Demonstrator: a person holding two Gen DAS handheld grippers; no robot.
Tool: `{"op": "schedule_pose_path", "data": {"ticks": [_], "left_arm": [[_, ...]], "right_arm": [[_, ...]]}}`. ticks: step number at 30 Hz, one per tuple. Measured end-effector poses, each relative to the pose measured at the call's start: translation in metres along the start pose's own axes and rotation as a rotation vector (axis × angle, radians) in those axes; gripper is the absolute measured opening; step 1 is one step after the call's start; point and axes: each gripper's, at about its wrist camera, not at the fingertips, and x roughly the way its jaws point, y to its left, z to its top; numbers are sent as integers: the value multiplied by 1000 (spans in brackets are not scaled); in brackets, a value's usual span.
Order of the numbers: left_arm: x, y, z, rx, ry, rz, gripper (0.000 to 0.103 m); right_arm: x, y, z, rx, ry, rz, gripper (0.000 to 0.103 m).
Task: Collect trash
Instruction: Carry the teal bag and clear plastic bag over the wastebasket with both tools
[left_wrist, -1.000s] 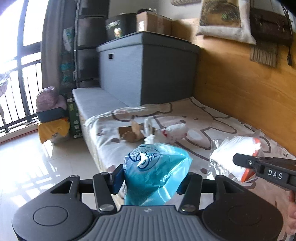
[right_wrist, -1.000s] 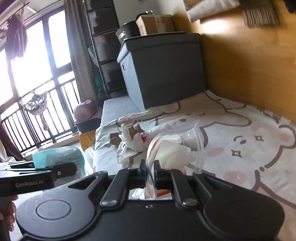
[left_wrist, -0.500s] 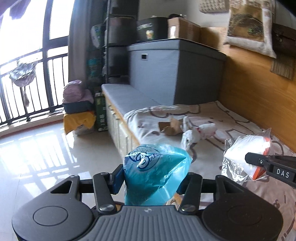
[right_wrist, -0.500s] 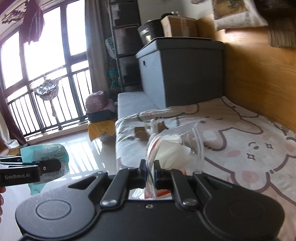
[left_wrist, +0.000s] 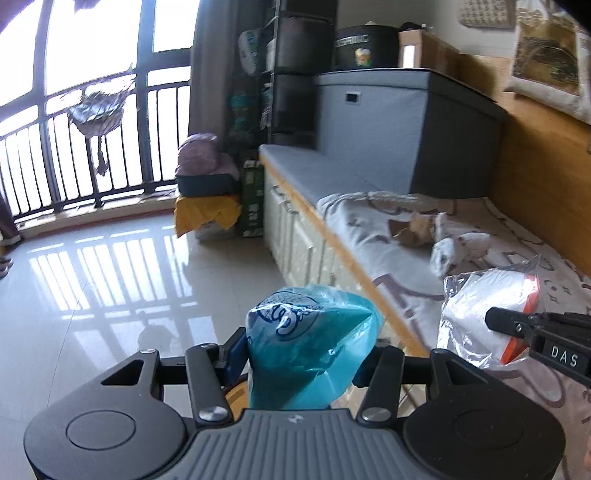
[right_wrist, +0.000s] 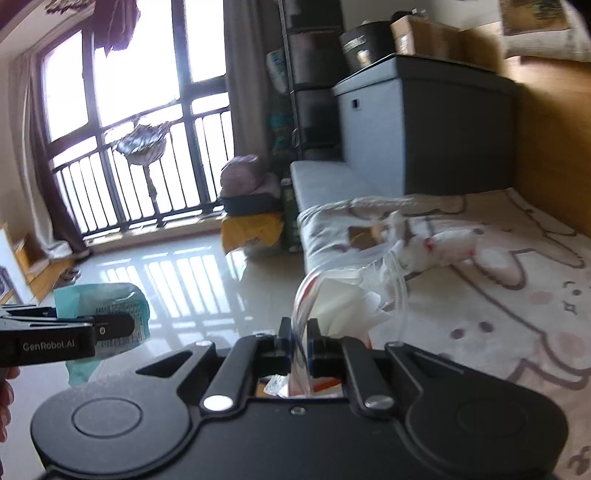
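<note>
Our left tongs (left_wrist: 308, 363) squeeze a blue bag (left_wrist: 310, 343) — our right tongs (right_wrist: 299, 338) pinch a clear bag (right_wrist: 351, 295), almost shut.

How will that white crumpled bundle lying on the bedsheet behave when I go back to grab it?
The white crumpled bundle looks like soft tissue or thin plastic, so it is probably light and floppy and will likely squash between the fingers. It lies loosely beside torn cardboard scraps, so a push may drag those along the bedsheet.
</note>
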Motion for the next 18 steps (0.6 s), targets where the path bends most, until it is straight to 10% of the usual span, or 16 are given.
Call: {"op": "schedule_pose_path", "data": {"ticks": [18], "left_arm": [[61,61,-47,-92,141,56,54]], "right_arm": [[96,68,-57,-20,201,149,8]]}}
